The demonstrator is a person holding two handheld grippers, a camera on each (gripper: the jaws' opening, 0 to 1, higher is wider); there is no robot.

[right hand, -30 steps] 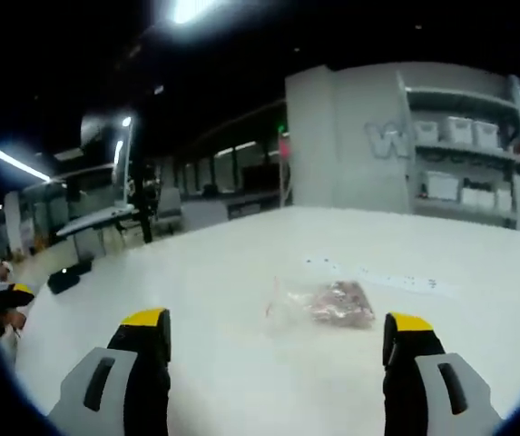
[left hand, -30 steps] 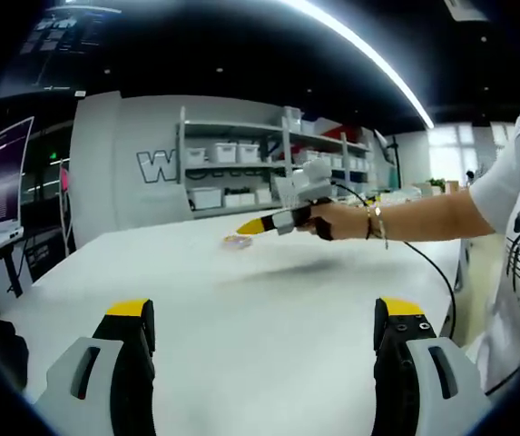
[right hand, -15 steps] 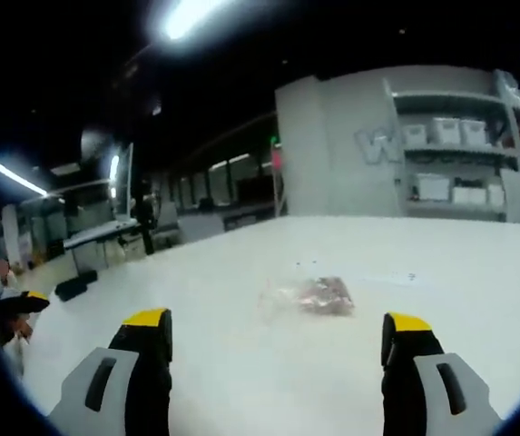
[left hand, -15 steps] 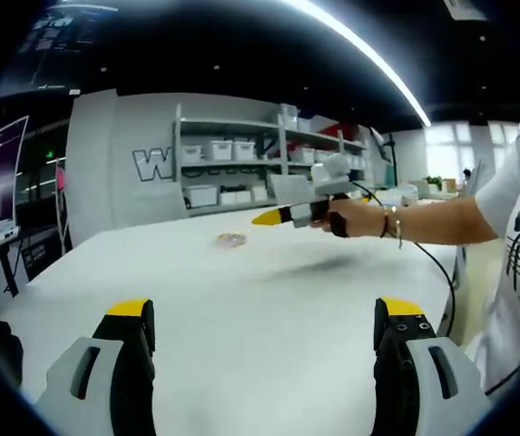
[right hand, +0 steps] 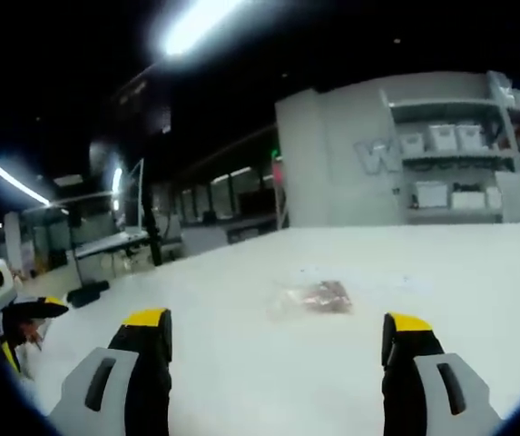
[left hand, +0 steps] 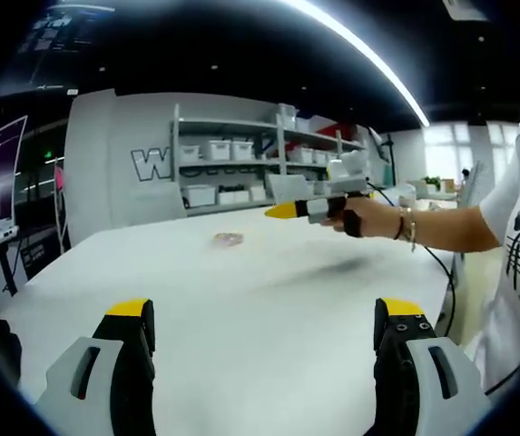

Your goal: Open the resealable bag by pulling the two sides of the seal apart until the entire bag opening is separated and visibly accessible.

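Near the bottom of the left gripper view, your left gripper (left hand: 257,318) has its fingers (left hand: 132,316) spread wide apart, and they hold nothing. It is the same in the right gripper view: your right gripper (right hand: 273,327) has its fingers (right hand: 146,325) wide apart at the bottom of the frame, with only bare white worktop (right hand: 241,381) between them. A bit farther out, in the middle of the right gripper view, the resealable bag (right hand: 318,296) lies flat on the worktop with something pinkish inside. It is well apart from the fingers, and nothing touches it. In the left gripper view the bag shows as a small spot just left of the middle, and your right gripper reaches in from the right side of the frame, up above the worktop and held in a hand (left hand: 359,216). The bag is too small and blurry to show its seal. Far back in the upper middle stand shelves (left hand: 241,173) with white boxes. So the job has not really started. You need to reach the bag, pinch each side of the top, and pull them apart all the way.
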